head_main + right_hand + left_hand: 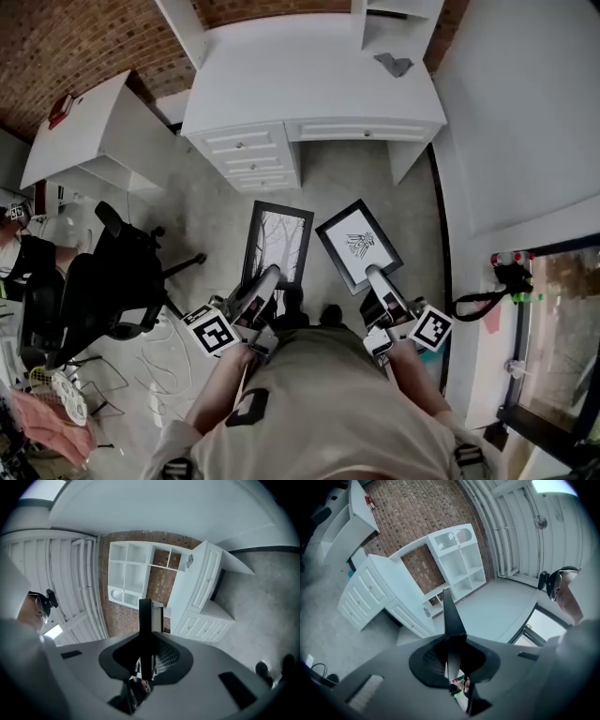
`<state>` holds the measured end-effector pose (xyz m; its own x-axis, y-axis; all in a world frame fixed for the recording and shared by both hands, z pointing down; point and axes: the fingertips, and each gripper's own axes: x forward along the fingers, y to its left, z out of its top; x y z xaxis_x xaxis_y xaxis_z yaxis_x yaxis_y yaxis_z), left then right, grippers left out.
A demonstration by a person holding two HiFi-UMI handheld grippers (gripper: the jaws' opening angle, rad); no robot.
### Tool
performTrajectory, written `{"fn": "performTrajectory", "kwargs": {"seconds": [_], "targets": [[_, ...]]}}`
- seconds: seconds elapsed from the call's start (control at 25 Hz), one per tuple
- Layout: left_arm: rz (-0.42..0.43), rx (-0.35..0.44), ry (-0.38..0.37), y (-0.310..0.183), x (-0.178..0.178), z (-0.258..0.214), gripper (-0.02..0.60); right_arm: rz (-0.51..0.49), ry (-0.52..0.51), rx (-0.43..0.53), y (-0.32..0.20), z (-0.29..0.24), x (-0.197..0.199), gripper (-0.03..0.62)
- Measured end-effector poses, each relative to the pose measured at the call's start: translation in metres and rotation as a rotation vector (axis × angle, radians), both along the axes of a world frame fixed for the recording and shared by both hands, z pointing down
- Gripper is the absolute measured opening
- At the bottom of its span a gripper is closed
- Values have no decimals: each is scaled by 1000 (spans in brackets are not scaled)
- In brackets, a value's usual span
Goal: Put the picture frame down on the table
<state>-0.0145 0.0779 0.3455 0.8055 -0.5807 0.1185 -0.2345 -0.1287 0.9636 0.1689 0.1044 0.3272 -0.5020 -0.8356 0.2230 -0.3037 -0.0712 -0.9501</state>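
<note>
1. The person's light shirt (pixel 328 412) is seen closest, filling the bottom of the head view, with both forearms reaching forward.
2. The left claw (pixel 265 281) is closed on the lower edge of the tree-print picture frame (pixel 278 242). In the left gripper view the frame's thin dark edge (pixel 451 616) is seen pinched between jaws that are almost together.
3. The right claw (pixel 378 278) is likewise clamped on the lower edge of the line-drawing picture frame (pixel 359 246). In the right gripper view its edge (pixel 146 616) is gripped between narrowly parted jaws.
4. Both frames are held side by side, apart from each other, above the grey floor (pixel 366 173) and short of the white table (pixel 309 66); neither is set on it.
5. Drawers (pixel 248 155) are seen on the table's left side, and a small grey object (pixel 395 64) lies on its top.
6. A black office chair (pixel 112 281) is placed to the left, near loose cables (pixel 159 352) on the floor.
</note>
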Motion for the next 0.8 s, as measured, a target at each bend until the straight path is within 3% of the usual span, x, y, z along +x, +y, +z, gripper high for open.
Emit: {"fn": "performTrajectory", "kwargs": {"seconds": [0.16,0.36,0.8], "targets": [[-33,-15,7,-10,-18,6,34,49,-40,9,-6,-5,-5,57],[-57,-7,5,-20,-12,9,34,60,-34,14,-8,-9,5,57],[-64,33,40,-55,-65,10,34,29,41,13,-45,-10,-46,55]]}}
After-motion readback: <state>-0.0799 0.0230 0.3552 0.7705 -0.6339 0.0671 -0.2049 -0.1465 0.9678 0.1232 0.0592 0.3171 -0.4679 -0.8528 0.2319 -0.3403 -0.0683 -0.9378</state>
